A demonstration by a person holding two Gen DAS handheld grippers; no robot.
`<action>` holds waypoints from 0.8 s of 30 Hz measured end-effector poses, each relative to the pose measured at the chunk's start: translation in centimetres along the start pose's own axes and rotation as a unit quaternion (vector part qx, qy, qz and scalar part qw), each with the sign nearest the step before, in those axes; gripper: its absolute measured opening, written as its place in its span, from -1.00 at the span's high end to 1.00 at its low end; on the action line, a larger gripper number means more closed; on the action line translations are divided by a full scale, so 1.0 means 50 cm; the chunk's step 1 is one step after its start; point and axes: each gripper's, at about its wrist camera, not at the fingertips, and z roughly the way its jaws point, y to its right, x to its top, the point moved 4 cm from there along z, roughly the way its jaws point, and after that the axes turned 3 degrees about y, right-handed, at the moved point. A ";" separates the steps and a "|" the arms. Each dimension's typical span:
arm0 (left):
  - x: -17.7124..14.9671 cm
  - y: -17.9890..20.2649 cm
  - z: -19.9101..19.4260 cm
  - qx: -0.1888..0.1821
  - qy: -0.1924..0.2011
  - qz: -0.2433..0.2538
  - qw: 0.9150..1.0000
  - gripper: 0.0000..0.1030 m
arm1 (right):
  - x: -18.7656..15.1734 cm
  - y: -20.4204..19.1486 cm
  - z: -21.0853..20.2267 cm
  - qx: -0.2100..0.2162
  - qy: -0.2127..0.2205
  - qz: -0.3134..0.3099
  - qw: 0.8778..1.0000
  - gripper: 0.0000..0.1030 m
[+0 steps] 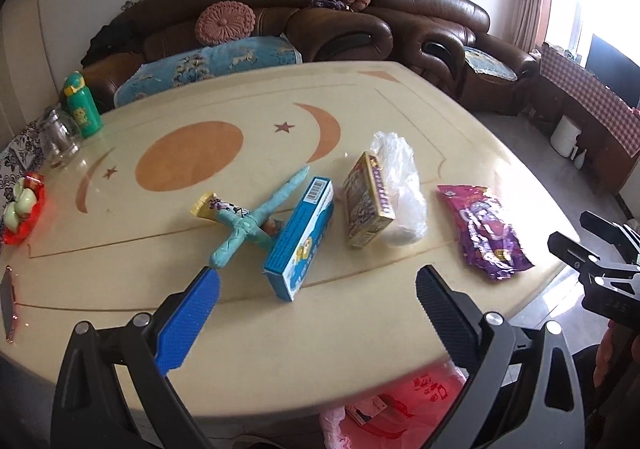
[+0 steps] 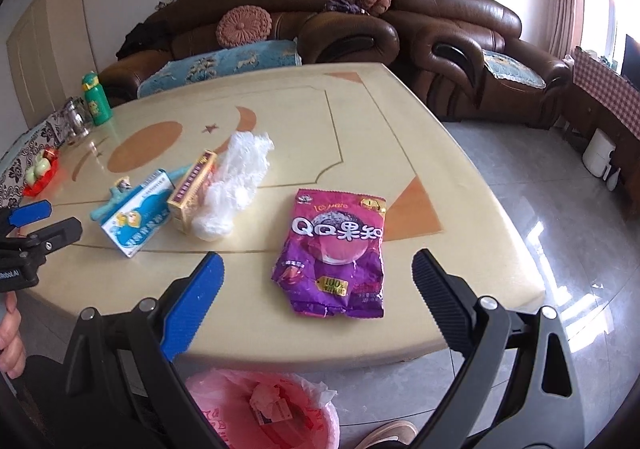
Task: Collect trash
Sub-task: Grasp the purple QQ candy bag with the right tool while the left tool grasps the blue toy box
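- Sofa [image 1: 340, 29], brown leather, along the far wall behind the table; round knitted cushions rest on it.
- Table [image 2: 360, 121], cream top with orange sun, moon and star inlay; all the loose litter lies on its near half.
- Bin [image 2: 264, 409], lined with a pink plastic bag, on the floor below the table's near edge; some paper scraps already inside.
- Left gripper [image 1: 318, 313], fingers spread wide, holding nothing, poised above the near edge facing the blue box.
- Right gripper [image 2: 318, 297], fingers likewise wide apart and empty, framing the purple packet.
- Purple snack packet [image 2: 334, 253], flat and crumpled, nearest the table's right-hand corner, apart from the other items.
- Clear plastic bag [image 2: 236, 185], scrunched, touching the gold box.
- Blue box [image 1: 300, 237], standing on its long edge, barcode end away.
- Gold box [image 1: 366, 201], also on edge, between the blue box and the plastic bag.
- Teal wrapper [image 1: 256, 217], long and twisted, possibly lying across a second small wrapper; partly behind the blue box.
- Green bottle [image 1: 82, 105], upright at the far left edge.
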 end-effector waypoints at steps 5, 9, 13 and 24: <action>0.003 -0.019 0.056 -0.012 -0.009 0.001 1.000 -0.86 | -0.011 0.004 0.056 0.000 -0.016 0.004 1.000 -0.80; 0.007 -0.027 0.087 -0.023 -0.008 0.005 1.000 -0.86 | -0.017 0.002 0.098 0.000 -0.024 0.003 1.000 -0.80; 0.014 -0.024 0.108 -0.044 -0.008 0.020 0.999 -0.86 | -0.019 -0.002 0.123 -0.002 -0.020 0.001 1.000 -0.80; 0.024 -0.011 0.181 -0.103 -0.035 0.041 0.993 -0.86 | -0.037 0.009 0.180 -0.002 -0.026 0.010 1.000 -0.80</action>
